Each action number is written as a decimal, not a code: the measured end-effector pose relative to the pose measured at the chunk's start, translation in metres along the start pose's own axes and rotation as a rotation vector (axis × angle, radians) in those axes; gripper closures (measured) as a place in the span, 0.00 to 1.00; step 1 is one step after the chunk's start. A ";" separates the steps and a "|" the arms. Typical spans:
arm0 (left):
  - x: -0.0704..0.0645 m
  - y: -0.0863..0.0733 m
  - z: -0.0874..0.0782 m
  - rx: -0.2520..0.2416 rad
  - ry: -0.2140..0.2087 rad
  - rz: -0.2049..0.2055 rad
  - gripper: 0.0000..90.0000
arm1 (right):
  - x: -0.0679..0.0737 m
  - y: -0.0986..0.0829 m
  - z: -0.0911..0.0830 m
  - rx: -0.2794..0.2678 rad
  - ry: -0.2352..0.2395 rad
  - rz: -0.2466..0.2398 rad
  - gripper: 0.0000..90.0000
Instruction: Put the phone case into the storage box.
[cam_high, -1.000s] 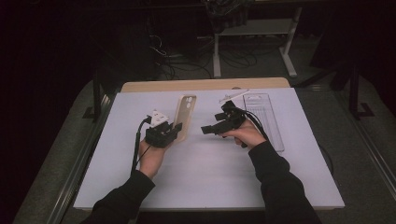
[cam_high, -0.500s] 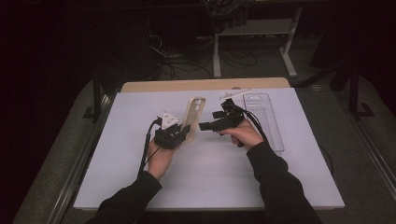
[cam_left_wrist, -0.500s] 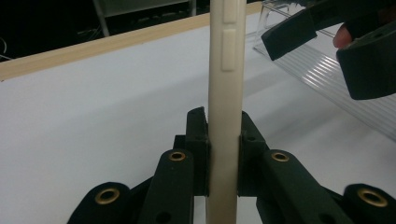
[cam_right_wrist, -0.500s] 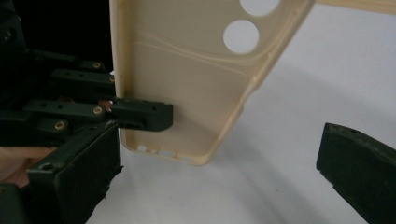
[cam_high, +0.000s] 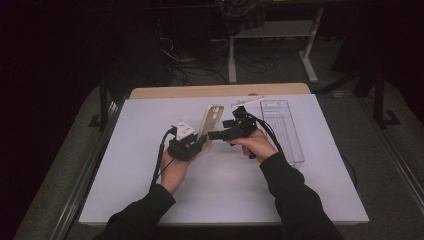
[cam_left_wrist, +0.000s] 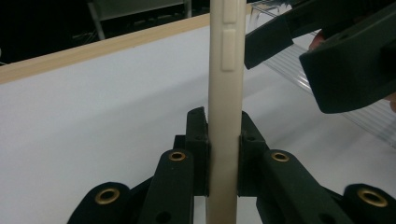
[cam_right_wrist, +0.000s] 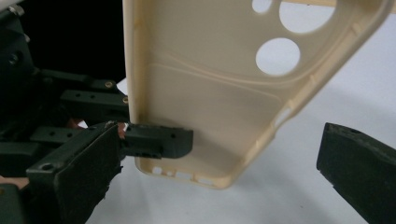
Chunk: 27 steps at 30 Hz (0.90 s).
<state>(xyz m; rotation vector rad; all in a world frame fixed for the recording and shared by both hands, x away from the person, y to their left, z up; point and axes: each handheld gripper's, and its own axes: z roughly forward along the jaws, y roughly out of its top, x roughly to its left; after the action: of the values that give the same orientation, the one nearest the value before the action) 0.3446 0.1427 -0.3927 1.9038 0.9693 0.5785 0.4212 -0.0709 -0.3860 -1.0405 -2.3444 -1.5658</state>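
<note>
Writing and brands: none legible on any item.

Left gripper (cam_high: 200, 145): held in the person's left hand (cam_high: 172, 170) above the white table (cam_high: 125, 165), left of centre. Jaws closed tight on the lower end of the phone case (cam_high: 211, 119), one pad pressed to each face, as the left gripper view shows (cam_left_wrist: 224, 154). Grey three-cornered plate on top; black cable trailing back toward the sleeve.

Phone case: cream-coloured, soft-looking, empty. Stands nearly upright, clear of the table, tilted slightly, top end highest. Raised side-button strips visible on its edge (cam_left_wrist: 228, 42). In the right gripper view its hollow inner side faces the camera, with round camera cut-outs at the upper end and small port slots along the bottom edge (cam_right_wrist: 210, 93).

Right gripper (cam_high: 216, 135): held in the person's right hand (cam_high: 257, 142), just right of the case. Jaws spread wide with nothing gripped; in its own view they sit either side of the case's lower part, apart from it.

Clear plastic tray (cam_high: 285, 127): ribbed, lying flat at the table's right side, beyond the right hand.

Change since one second ago: the case lay flat on the table between the grippers; it is now lifted and stood up in the left gripper. The right gripper has drawn closer to it.
</note>
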 end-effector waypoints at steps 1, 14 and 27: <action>-0.001 0.000 0.000 -0.009 -0.003 -0.006 0.88 | 0.001 0.000 0.000 -0.003 -0.002 -0.001 0.00; -0.013 0.000 0.002 0.003 -0.021 0.038 0.88 | 0.002 0.000 0.004 -0.017 0.010 0.026 0.00; -0.024 -0.001 0.004 0.008 -0.025 0.076 0.88 | 0.001 0.000 0.006 -0.062 0.000 0.048 0.00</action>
<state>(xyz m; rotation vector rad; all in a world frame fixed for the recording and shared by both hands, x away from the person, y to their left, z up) 0.3332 0.1216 -0.3952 1.9570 0.8871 0.5946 0.4220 -0.0655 -0.3879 -1.1013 -2.2668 -1.6307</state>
